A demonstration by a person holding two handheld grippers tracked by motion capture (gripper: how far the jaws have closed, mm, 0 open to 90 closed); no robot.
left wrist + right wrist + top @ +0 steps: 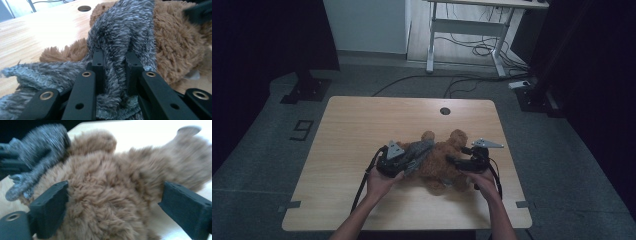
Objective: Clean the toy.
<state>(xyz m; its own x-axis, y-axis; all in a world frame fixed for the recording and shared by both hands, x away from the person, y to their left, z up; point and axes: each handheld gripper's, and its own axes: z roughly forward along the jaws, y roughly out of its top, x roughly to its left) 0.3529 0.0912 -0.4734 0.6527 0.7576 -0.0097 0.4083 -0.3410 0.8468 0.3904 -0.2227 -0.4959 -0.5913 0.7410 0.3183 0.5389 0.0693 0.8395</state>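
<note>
A brown plush bear [443,161] lies on the wooden table [357,125], with a fuzzy grey cloth [417,151] draped over its left side. My left gripper [401,162] is shut on a fold of that grey cloth [120,37]; in the left gripper view the pile bunches between the two black jaws of that gripper [115,66], and the bear [175,45] lies just behind. My right gripper [458,162] stands open at the bear's right side. In the right gripper view its jaws are spread wide on either side of the bear's body [100,167], pads apart from the fur, with the gripper [115,192] centred over it.
A round cable hole [445,110] sits near the table's far edge. On the floor beyond are a white desk frame [467,30], loose cables [462,82] and a black stand base [307,90]. Bare tabletop lies left of the bear and behind it.
</note>
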